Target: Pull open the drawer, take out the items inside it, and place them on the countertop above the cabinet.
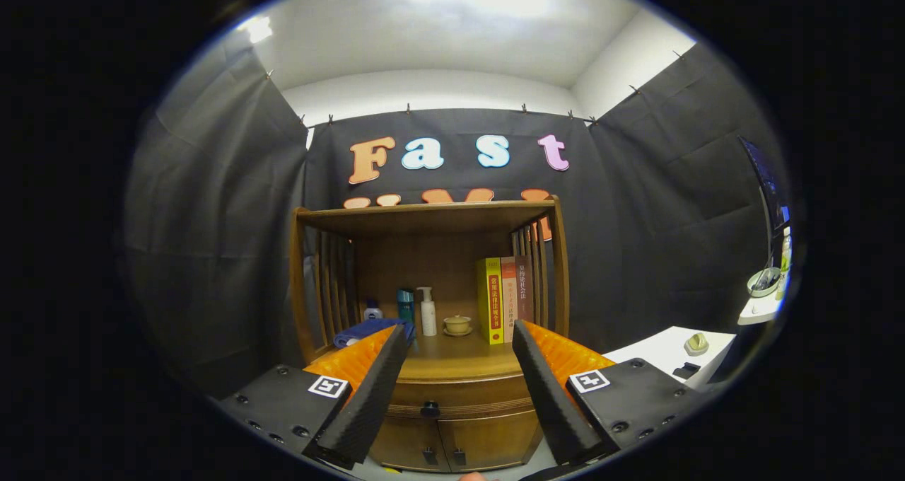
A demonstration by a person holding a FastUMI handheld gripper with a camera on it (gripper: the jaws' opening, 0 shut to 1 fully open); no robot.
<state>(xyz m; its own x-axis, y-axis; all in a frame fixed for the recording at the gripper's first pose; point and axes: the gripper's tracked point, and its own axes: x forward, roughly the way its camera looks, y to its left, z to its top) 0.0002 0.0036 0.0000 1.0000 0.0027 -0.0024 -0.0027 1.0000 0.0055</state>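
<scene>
A wooden cabinet [452, 396] stands ahead against the booth wall. Its drawer [459, 396] sits shut under the countertop [459, 361], with a small dark knob [430, 409] on its front. My gripper [459, 343] is open and holds nothing. The knob shows low in the gap between the two black fingers, still well beyond them. What lies in the drawer is hidden. Two lower doors [459, 442] with dark handles sit below the drawer.
On the countertop stand a blue bottle [405, 306], a white pump bottle [428, 313], a small lidded cup [457, 324], upright books [503, 299] and a folded blue cloth [364, 331]. A shelf roof with slatted sides covers it. A white table [672, 354] stands to the right.
</scene>
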